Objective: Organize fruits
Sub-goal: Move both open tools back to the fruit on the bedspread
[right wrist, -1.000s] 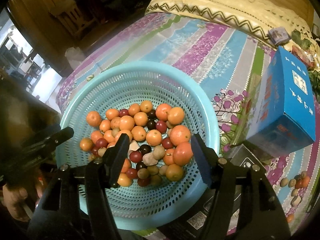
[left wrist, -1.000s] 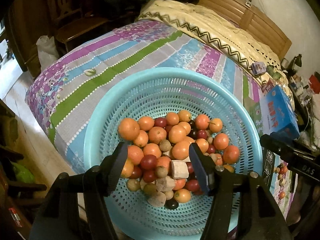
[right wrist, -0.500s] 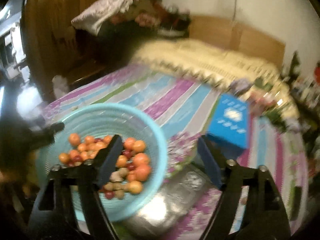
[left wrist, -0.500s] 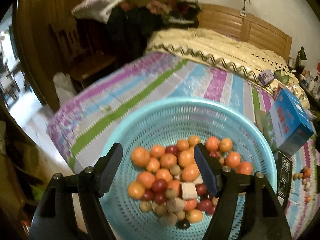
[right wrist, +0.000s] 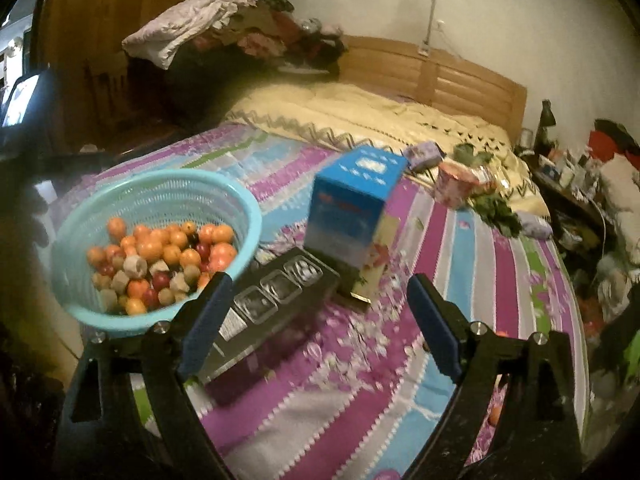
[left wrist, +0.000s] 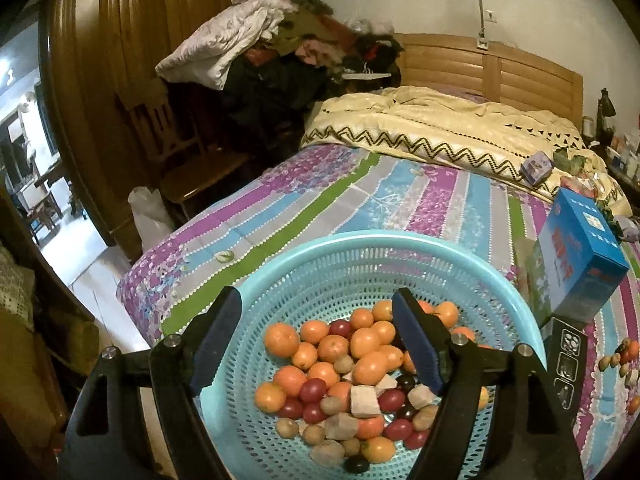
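Turquoise basket (left wrist: pixel 304 264) on the bedspread (left wrist: pixel 280 208) held our mixed fruit (left wrist: pixel 332 348); both the left tongs (left wrist: pixel 316 340) and right tongs (right wrist: pixel 316 320) were opening, empty, and we judged round fruit might roll off the soft bed.

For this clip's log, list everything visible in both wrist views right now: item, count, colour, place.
basket: one, turquoise, perforated, on bedspread's near left corner
fruits: many, orange, dark red, brownish, piled in basket
loose fruits: several, on bedspread at right
compartment tray: one, black, clear lids, between basket and carton
carton: one, blue, upright, right of basket
bedspread: one, purple, blue and green striped
quilt: one, cream, zigzag trim, by headboard
small box: one, purple, on quilt edge
clothes pile: mixed, beside bed
left tool: opening, nothing between pads
right tool: opening, nothing between pads
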The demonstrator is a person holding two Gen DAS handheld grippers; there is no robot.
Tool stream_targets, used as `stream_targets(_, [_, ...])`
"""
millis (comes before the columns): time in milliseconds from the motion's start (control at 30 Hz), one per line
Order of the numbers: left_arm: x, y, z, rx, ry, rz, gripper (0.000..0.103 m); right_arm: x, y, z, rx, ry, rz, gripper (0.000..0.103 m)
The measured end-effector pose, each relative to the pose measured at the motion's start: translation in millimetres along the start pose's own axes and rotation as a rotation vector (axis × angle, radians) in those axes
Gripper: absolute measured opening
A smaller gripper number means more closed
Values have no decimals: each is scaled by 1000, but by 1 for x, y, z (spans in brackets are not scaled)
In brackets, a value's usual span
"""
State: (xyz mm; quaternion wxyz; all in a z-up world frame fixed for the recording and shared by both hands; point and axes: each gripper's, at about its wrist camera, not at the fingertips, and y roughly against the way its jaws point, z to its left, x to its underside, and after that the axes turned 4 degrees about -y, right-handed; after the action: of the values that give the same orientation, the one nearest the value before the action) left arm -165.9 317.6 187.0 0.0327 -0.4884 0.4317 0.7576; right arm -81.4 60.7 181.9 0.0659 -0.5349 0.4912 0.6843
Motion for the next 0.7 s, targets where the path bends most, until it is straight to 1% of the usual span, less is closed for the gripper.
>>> stream_targets(233, [-1, 20, -20, 3, -23, -24, 79, 11, 16, -19, 0, -14, -24, 92])
stream_targets(300, [-1, 25, -26, 4, -29, -29, 79, 14, 19, -27, -18, -29, -32, 92])
stream_targets(467, [-3, 38, -48, 36, -55, -55, 79, 31, 25, -49, -34, -77, -31, 92])
stream_targets(533, [-3, 46, -61, 84, -62, -73, 79, 40, 30, -62, -27, -97, -34, 92])
stream_targets(567, [-3, 51, -69, 123, -63, -82, 79, 46, 34, -72, -15, -108, -35, 92])
stream_targets(600, [-1, 57, -82, 193, -69, -92, 79, 52, 37, -81, -4, -121, -34, 91])
stream_targets(633, [0, 62, -93, 242, -84, -96, 79, 58, 40, -90, 4, -136, -31, 91])
stream_targets(700, [5, 74, -125, 364, -136, -98, 79, 74, 43, -115, 30, -181, -14, 90])
